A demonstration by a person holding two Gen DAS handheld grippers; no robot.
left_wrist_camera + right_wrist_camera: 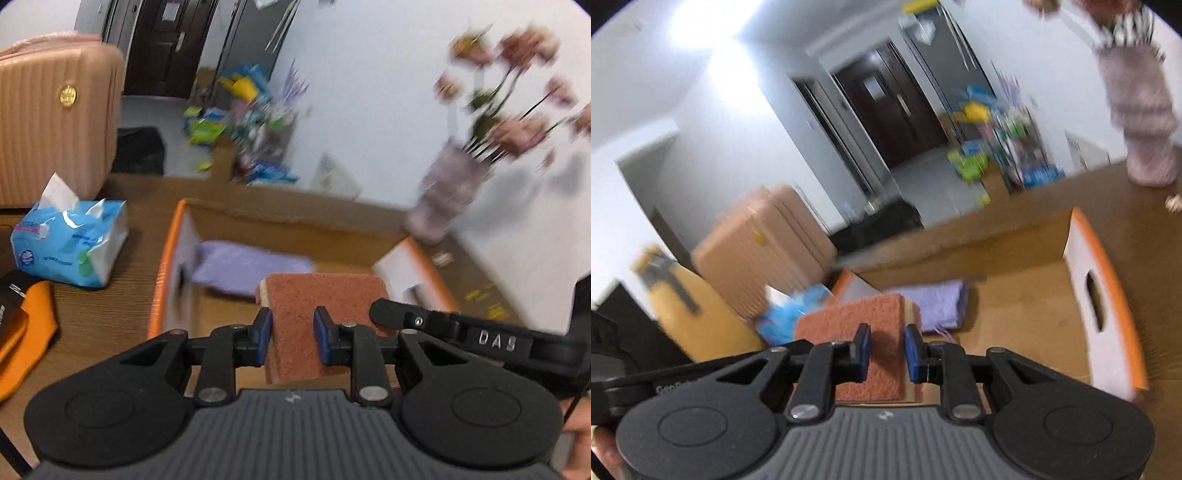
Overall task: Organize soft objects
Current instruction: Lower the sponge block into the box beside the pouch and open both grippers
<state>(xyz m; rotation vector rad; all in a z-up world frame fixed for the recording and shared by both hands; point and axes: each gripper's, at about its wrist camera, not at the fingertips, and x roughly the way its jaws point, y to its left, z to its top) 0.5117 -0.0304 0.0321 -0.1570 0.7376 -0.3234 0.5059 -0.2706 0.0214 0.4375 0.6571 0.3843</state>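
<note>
A rust-red scouring sponge with a yellow foam layer hangs over an open cardboard box that has orange-edged flaps. My left gripper is shut on the sponge's near edge. A black finger of the right gripper reaches the sponge's right side. In the right wrist view the same sponge sits between the blue pads of my right gripper, which is shut on it. A folded purple towel lies inside the box, beyond the sponge, and shows as the towel here too.
A blue tissue pack and a pink ribbed suitcase stand left of the box on the wooden table. An orange and black item lies at the near left. A pale vase of flowers stands at the far right by the wall.
</note>
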